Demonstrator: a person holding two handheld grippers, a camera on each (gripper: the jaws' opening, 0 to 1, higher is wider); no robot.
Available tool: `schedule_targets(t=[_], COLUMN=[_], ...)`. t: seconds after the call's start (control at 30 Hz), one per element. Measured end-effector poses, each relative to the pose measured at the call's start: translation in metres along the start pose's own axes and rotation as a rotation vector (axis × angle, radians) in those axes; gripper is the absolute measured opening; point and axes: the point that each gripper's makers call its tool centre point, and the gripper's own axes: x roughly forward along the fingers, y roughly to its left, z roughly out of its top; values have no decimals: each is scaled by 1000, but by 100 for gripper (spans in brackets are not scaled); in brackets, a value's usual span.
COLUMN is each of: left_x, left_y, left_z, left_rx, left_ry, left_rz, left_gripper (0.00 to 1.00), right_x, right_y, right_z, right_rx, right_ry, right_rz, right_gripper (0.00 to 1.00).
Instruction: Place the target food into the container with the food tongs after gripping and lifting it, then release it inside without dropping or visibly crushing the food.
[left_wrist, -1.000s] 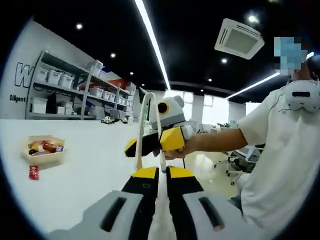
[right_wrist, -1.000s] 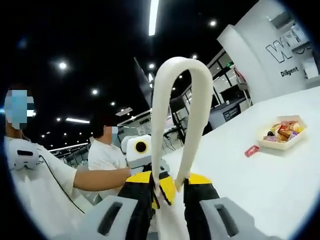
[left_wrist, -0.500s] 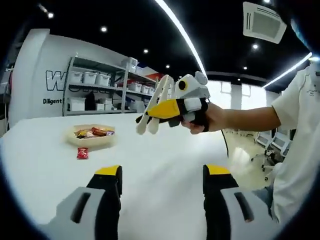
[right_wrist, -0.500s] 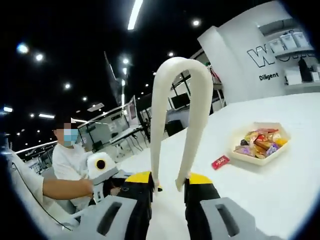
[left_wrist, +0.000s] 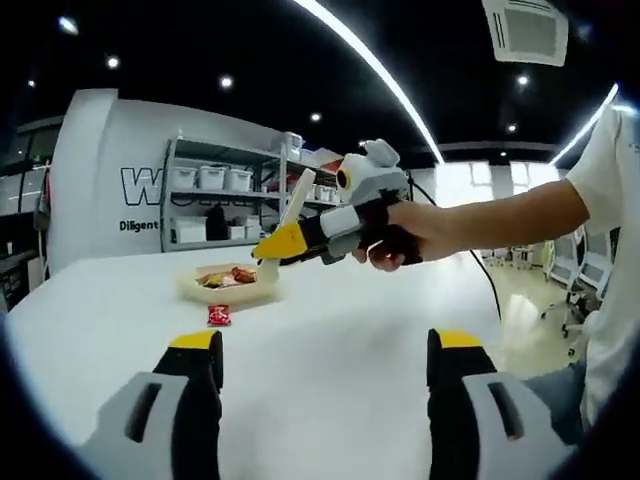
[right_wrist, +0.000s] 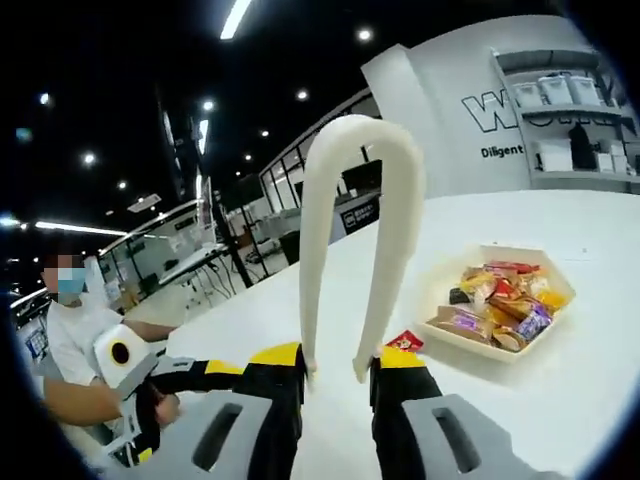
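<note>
Cream food tongs (right_wrist: 355, 230) rise as a tall loop from my right gripper (right_wrist: 338, 362), which is shut on their two arms. In the left gripper view that right gripper (left_wrist: 283, 243) comes in from the right in a person's hand, with the tongs (left_wrist: 298, 198) hanging just above a shallow cream tray (left_wrist: 195, 293) of wrapped snacks. A red packet (left_wrist: 218, 315) lies on the white table just in front of the tray. In the right gripper view the tray (right_wrist: 545, 338) and red packet (right_wrist: 403, 341) are at right. My left gripper (left_wrist: 322, 350) is open, holding nothing.
The white table (left_wrist: 330, 330) stretches wide around the tray. Shelves with white bins (left_wrist: 215, 205) stand behind it against a grey wall. In the right gripper view my left gripper (right_wrist: 190, 378) sits low left in a hand, with a person (right_wrist: 75, 340) behind it.
My left gripper let go of the tongs and opened wide. The right gripper has carried the tongs away towards the tray, and both views have swung onto it.
</note>
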Motion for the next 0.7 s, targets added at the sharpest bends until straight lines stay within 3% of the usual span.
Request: schedule_targets(t=[0.03, 0.1, 0.23, 0.33, 0.47, 0.53, 0.7], left_x=[-1, -3, -7, -6, -2, -3, -4], left_y=[7, 12, 27, 27, 23, 22, 23], left_z=[0, 3, 2, 1, -7, -8, -6], left_rx=[-33, -107, -113, -115, -86, -80, -91], left_ry=[-10, -34, -39, -38, 6, 14, 0], left_rz=[35, 46, 99, 106, 106, 107, 110], left_gripper=[89, 94, 97, 97, 94, 94, 92], right_x=[4, 15, 37, 48, 57, 63, 72], right_y=[-1, -9, -19, -26, -34, -32, -35], right_z=[1, 4, 4, 1, -3, -8, -23], right_rx=[-8, -23, -20, -17, -63, -43, -93], right_ry=[-3, -4, 1, 17, 22, 24, 69], right_rz=[-13, -50, -79, -90, -150, -131, -133], right_gripper=[22, 22, 22, 23, 23, 23, 23])
